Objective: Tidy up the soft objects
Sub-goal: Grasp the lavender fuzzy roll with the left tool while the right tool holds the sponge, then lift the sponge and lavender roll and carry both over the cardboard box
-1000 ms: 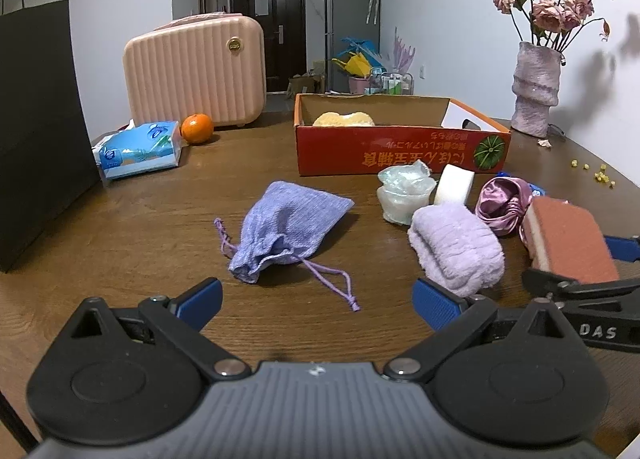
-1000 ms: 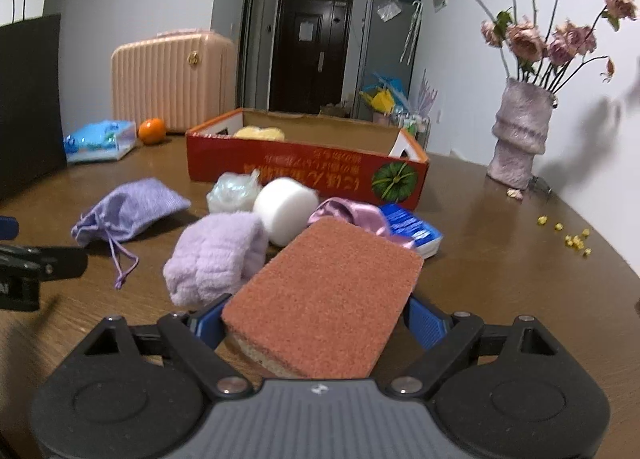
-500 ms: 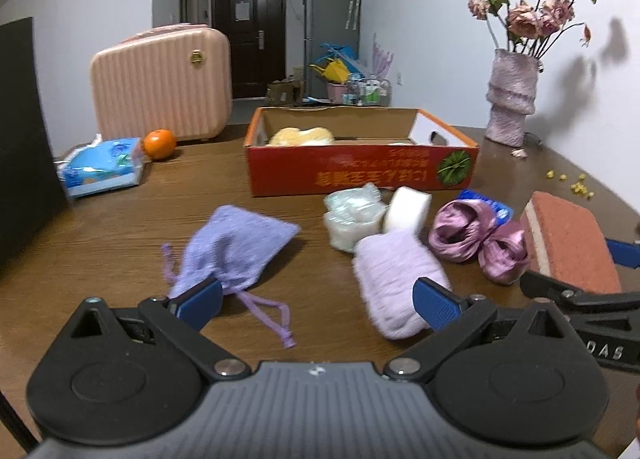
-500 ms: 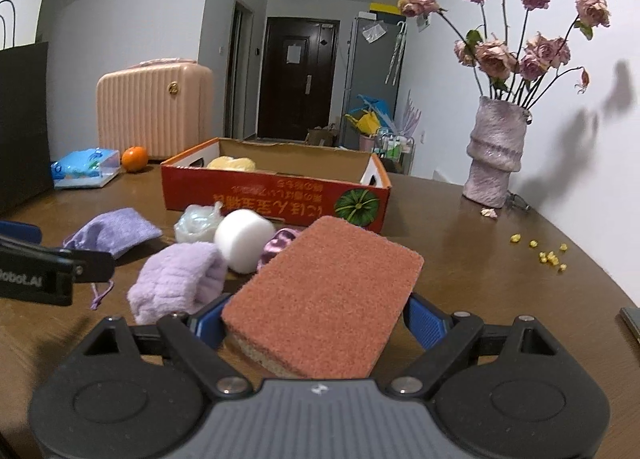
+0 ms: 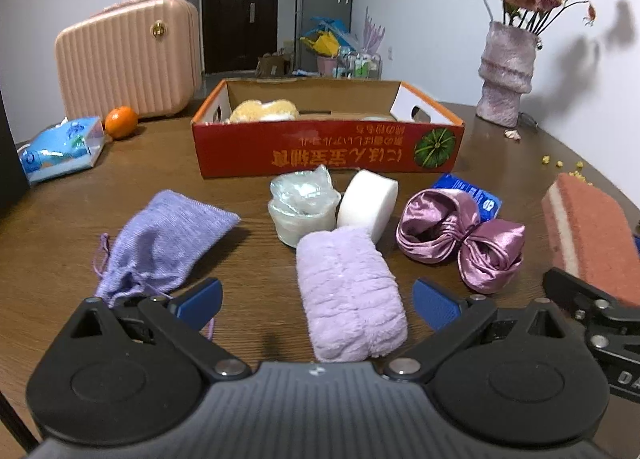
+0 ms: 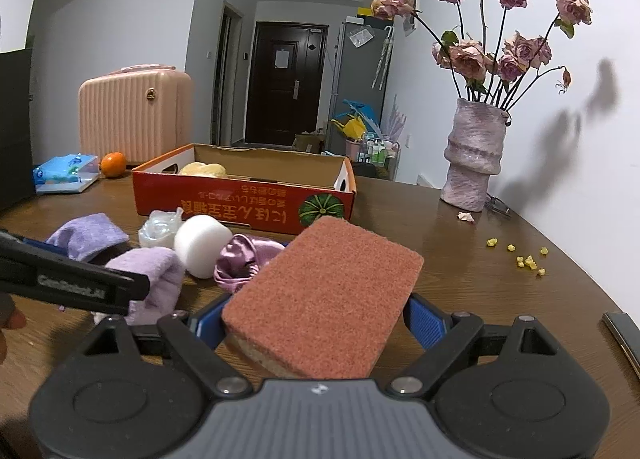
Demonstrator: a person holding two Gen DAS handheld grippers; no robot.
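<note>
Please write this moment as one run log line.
left tongs: open, around lilac towel | right tongs: holding sponge | box: yellow item inside

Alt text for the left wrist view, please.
The open left claw straddles a rolled lilac towel on a wooden table. Beyond lie a purple drawstring pouch, white foam roll, satin scrunchie and red cardboard box.

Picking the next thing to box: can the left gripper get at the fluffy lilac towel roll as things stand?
Probably yes. The left gripper is open and the lilac towel roll lies between its fingers already, with nothing on top. The white foam roll touches only its far end.
</note>
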